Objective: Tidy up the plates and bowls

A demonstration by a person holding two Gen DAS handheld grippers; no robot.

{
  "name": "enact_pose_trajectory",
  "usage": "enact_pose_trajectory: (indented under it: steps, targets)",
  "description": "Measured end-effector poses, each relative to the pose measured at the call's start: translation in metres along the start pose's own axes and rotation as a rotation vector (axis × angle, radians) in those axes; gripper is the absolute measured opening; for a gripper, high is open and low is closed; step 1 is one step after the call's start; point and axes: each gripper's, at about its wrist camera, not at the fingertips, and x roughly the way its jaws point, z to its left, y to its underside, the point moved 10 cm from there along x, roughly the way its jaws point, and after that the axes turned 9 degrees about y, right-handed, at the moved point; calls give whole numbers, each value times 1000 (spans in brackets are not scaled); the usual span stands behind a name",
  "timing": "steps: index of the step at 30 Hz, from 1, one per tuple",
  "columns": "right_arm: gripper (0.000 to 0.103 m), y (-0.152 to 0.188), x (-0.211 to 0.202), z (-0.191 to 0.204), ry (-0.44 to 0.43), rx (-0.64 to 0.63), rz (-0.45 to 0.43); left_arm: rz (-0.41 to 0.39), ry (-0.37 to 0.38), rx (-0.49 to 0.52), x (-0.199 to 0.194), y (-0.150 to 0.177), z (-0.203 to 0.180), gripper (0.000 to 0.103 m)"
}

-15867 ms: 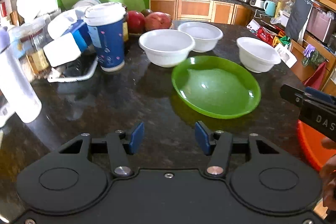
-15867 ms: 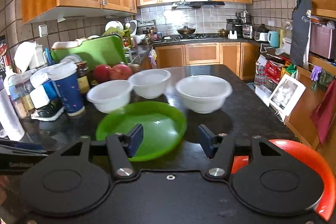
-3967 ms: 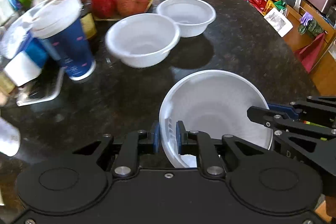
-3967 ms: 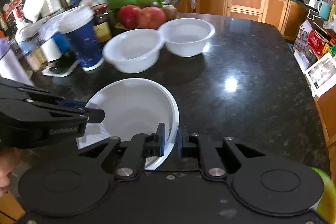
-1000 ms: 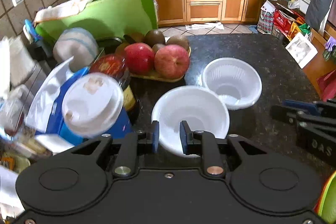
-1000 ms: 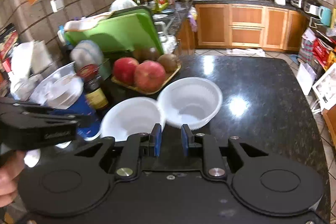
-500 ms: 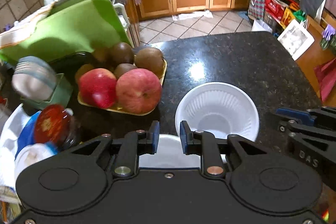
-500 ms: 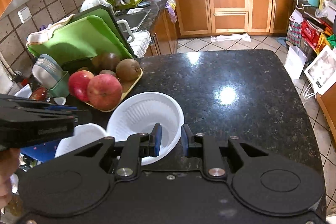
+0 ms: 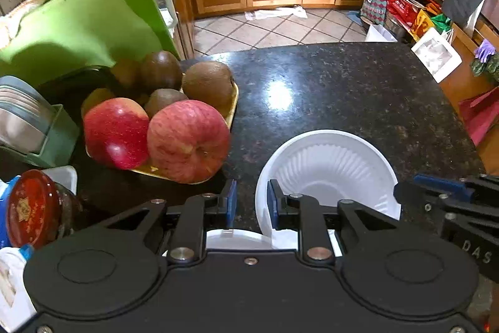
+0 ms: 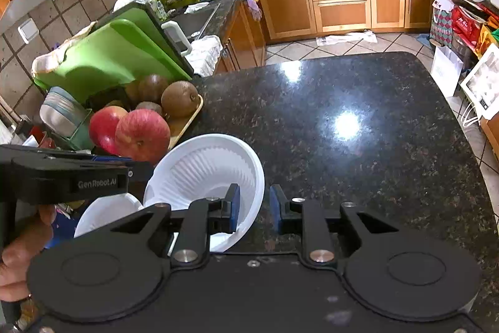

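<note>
On the dark bench [image 9: 343,89], beside the fruit tray [image 9: 232,108], sit two white bowls. Both claws straddle the farther bowl [image 9: 330,164]: left gripper [image 9: 251,203] and right gripper [image 10: 252,208], jaws narrowly apart, not pinching.

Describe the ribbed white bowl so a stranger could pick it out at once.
Find the dark granite counter, then the yellow fruit tray at its left edge. The ribbed white bowl sits beside the apples, with fluted inner walls, unlike the plainer white bowl next to it.
</note>
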Motion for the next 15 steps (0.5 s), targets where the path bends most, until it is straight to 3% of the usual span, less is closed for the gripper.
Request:
enact_pose_trajectory:
  steps: [15]
  targets:
    - [23,7,20,9,42,-47,21,53,11,31,29,2,-5,29]
